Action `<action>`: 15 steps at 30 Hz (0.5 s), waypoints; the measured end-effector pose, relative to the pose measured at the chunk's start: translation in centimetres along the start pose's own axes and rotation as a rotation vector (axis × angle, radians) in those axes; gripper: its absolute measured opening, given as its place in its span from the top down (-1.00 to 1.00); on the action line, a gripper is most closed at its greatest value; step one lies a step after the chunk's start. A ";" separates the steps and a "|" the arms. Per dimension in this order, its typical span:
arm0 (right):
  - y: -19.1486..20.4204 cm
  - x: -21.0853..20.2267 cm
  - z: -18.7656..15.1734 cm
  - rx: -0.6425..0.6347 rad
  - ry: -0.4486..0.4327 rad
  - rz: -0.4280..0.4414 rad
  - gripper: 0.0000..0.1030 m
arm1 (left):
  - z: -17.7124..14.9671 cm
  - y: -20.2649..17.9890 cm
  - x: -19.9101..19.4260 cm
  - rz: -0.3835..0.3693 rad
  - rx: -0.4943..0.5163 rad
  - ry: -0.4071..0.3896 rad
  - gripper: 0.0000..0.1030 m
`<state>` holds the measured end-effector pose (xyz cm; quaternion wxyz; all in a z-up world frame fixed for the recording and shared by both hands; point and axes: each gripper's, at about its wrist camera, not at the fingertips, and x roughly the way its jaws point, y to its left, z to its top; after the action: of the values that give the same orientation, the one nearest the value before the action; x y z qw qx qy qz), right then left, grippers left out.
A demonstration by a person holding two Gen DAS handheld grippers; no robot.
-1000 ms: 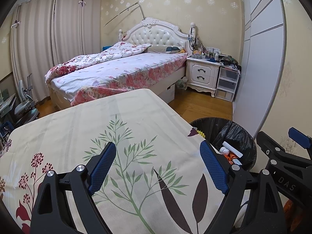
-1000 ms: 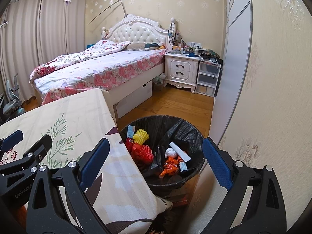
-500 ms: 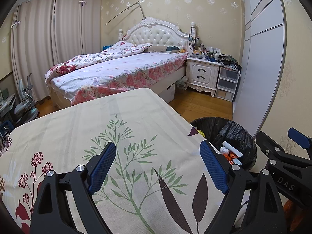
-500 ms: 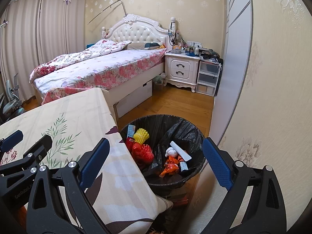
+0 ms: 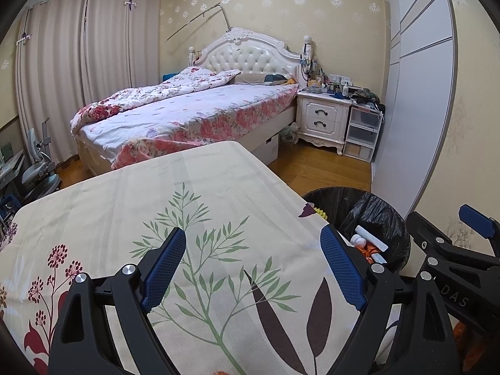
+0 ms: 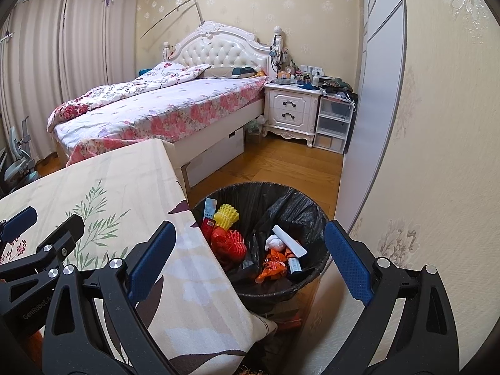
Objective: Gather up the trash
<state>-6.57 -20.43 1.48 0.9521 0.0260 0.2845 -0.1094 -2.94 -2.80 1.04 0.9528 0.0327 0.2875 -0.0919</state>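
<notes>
A black-lined trash bin (image 6: 300,206) stands on the floor at the table's right edge. It holds several pieces of trash: a red mesh ball (image 6: 228,243), a yellow foam net (image 6: 226,215), an orange wrapper (image 6: 272,265) and a white tube (image 6: 290,239). My right gripper (image 6: 250,268) is open and empty, hovering over the bin's near side. My left gripper (image 5: 253,272) is open and empty above the table's leaf-print cloth (image 5: 156,206). The bin also shows in the left wrist view (image 5: 381,215).
A bed (image 5: 193,109) with a floral cover stands beyond the table. A white nightstand (image 5: 325,118) and plastic drawers (image 5: 362,137) sit at the far wall. A wardrobe (image 6: 375,78) and wall close in on the right. Chairs (image 5: 37,168) stand far left.
</notes>
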 end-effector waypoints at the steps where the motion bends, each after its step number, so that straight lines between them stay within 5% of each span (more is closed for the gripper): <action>1: 0.0 0.0 0.0 0.000 0.000 -0.001 -0.82 | 0.0 -0.1 0.0 -0.002 0.000 0.001 -0.65; 15: 0.3 0.6 -0.6 -0.006 0.008 0.002 -0.82 | -0.1 0.0 0.3 0.005 -0.014 -0.007 -0.65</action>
<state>-6.34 -20.15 0.59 0.9510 0.0241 0.2888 -0.1077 -2.80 -2.81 0.80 0.9543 0.0263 0.2847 -0.0874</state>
